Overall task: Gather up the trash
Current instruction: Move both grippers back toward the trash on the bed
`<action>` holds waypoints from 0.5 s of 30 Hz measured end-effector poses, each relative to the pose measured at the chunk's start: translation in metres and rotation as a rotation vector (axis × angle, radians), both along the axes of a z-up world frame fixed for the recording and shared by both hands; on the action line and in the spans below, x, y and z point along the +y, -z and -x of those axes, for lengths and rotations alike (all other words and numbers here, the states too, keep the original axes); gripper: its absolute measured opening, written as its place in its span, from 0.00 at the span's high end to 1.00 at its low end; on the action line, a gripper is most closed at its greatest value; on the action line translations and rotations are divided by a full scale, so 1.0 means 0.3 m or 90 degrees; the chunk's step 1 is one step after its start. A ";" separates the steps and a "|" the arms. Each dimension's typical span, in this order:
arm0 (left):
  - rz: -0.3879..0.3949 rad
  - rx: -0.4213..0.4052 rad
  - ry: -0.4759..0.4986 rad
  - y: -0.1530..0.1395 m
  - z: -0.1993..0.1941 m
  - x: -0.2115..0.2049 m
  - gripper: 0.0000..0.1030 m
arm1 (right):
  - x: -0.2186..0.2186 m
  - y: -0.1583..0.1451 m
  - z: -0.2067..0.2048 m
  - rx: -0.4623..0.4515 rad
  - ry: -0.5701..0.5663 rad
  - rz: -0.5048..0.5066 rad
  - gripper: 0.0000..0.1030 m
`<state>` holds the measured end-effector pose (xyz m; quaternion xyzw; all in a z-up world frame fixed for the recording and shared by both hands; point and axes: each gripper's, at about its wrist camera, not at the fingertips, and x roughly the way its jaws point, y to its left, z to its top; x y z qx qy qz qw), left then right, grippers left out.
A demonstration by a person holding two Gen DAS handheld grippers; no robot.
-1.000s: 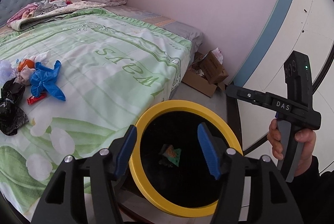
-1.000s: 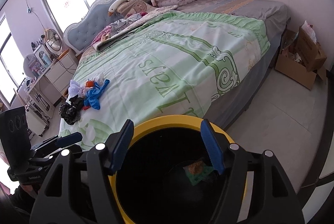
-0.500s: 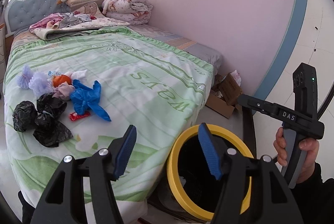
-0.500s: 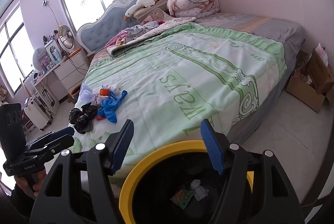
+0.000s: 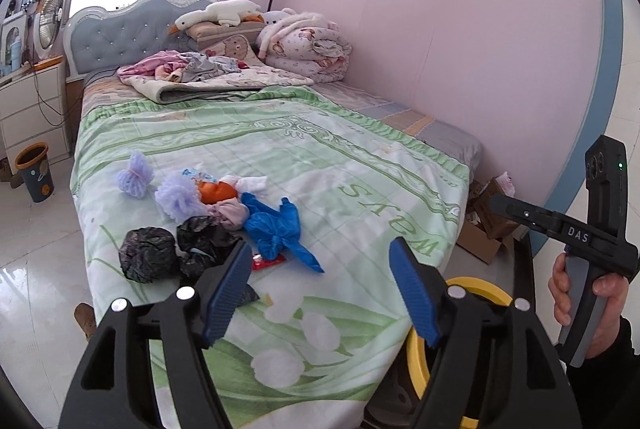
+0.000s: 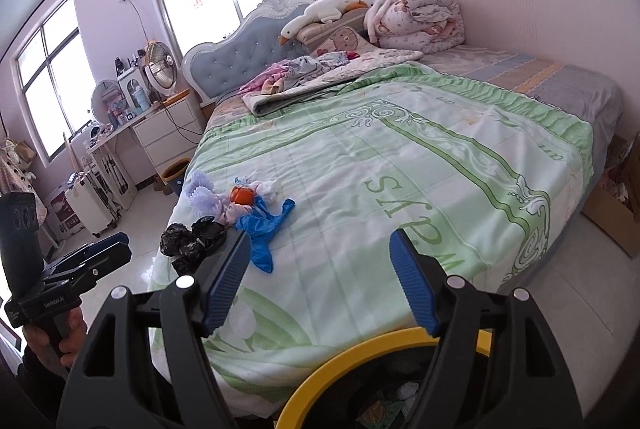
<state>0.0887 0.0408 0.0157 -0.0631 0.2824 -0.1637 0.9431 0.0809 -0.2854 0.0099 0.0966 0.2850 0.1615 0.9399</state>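
Ahead, trash pile (image 5: 224,217) beyond opening jaws.

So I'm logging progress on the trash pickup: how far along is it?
Partly done: a few scraps already lie in the yellow-rimmed bin. Nothing in hand: the left tongs and right tongs are opening and empty. Left on the bed: black bags, blue glove, purple netting and other wrappers.

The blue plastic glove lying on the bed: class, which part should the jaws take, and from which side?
Probably the bunched middle of the blue plastic glove, coming down from above. It lies crumpled on the green bedspread with thin flat tails toward the bed's foot; the raised middle gives the jaws something to close on. Its head-side edge touches the pink wad, so approach from the foot side.
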 end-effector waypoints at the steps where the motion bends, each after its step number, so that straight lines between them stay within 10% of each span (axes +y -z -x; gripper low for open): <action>1: -0.002 -0.001 -0.009 -0.002 -0.005 0.019 0.34 | 0.015 -0.003 -0.012 -0.003 -0.004 0.003 0.33; 15: -0.012 0.003 -0.110 0.006 -0.068 0.241 0.22 | 0.234 -0.014 -0.178 -0.020 -0.057 0.020 0.29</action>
